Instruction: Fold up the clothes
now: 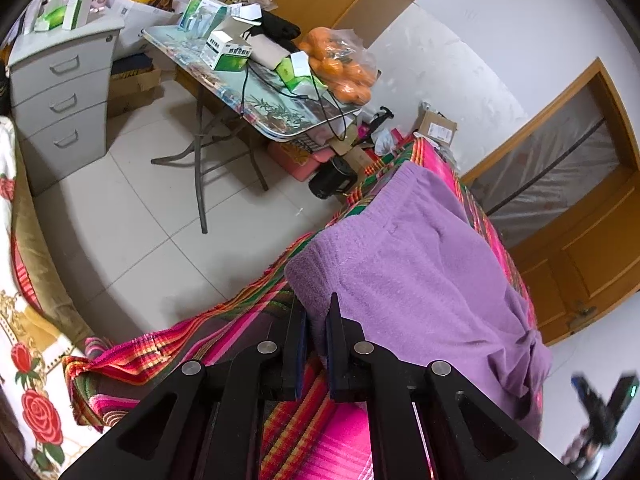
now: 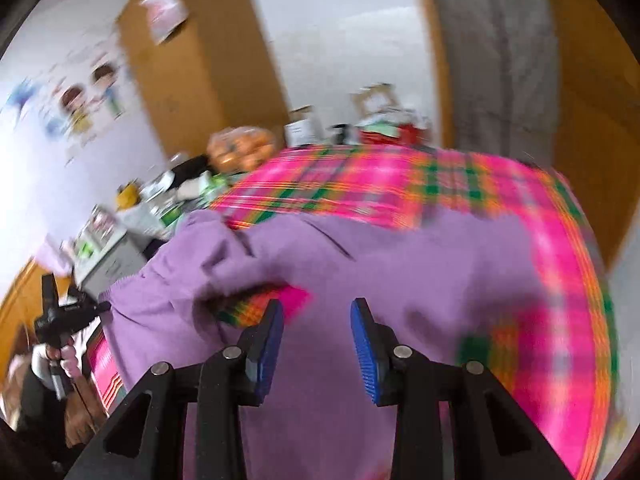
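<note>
A: What is the biggest thing we see?

B: The striped pink cloth (image 1: 224, 332) over the surface we work on. In the left wrist view it runs from seven o'clock up to one o'clock; in the right wrist view it fills the field from twelve to four o'clock, blurred.

A: And the task's own piece?

B: The purple garment (image 1: 416, 264) lies on that cloth. In the left wrist view it spreads from the centre out to four o'clock, with its ribbed hem toward one o'clock. In the right wrist view it covers the middle and lower part, bunched into folds at nine o'clock.

A: Around it?

B: At twelve o'clock in the left wrist view we see a folding table (image 1: 256, 96) loaded with boxes and a bag of oranges (image 1: 340, 64). At ten o'clock stands a grey drawer cabinet (image 1: 60, 96).

A: Now our tongs.

B: Our left gripper (image 1: 316, 312) has its jaws nearly together, pinching the near edge of the garment at six o'clock. Our right gripper (image 2: 316, 312) has its jaws well apart; blue pads (image 2: 365, 354) show, and nothing is clamped between them. The purple fabric lies beneath them.
</note>
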The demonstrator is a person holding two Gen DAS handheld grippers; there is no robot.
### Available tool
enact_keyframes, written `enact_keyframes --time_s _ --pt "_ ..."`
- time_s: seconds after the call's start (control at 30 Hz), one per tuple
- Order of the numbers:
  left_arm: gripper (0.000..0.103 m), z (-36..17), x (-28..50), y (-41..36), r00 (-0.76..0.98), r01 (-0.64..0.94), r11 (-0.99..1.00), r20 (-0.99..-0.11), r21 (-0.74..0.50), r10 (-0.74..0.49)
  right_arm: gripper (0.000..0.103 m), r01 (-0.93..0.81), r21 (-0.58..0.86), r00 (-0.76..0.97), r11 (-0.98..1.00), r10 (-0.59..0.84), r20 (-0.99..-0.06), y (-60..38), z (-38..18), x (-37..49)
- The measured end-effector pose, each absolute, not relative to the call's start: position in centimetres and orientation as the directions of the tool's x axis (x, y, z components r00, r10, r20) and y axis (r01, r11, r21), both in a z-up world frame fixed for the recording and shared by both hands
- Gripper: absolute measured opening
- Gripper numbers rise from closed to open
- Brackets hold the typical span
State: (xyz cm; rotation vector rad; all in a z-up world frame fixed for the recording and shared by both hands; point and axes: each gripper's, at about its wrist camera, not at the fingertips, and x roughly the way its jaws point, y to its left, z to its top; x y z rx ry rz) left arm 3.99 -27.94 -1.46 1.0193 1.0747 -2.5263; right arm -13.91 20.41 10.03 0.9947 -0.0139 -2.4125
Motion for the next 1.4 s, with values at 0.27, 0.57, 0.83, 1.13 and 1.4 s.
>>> enact_keyframes --time_s 0.27,0.57,0.83,1.13,1.4 --pt "0.008 -0.5 3.8 -25.9 -0.712 0.439 -0.799 -0.702 -0.412 -0.029 0.039 0.644 0.04 -0.502 -0.764 -0.461 -0.732 9.3 7.1 -25.2" --pt "0.015 -0.8 3.2 -26.0 -0.703 0.423 -0.827 -0.71 -0.372 -0.04 0.045 0.767 -0.041 -0.374 -0.641 -0.394 -0.84 2.0 1.4 -34.0" --pt "0.015 -1.0 2.6 -25.9 -0.716 0.398 -0.836 -0.697 -0.378 -0.025 0.004 0.778 -0.016 -0.33 -0.628 -0.386 -0.862 2.6 1.3 -34.8" --pt "0.015 -1.1 2.8 -26.1 -0.73 0.394 -0.826 -0.683 -0.402 -0.016 0.005 0.544 -0.105 -0.497 -0.832 -0.219 -0.84 7.3 2.4 -37.5" --pt "0.015 -1.2 2.8 -26.4 -0.733 0.401 -0.808 -0.68 -0.432 0.0 0.031 0.614 -0.065 -0.478 -0.787 -0.304 -0.824 5.1 4.0 -35.3"
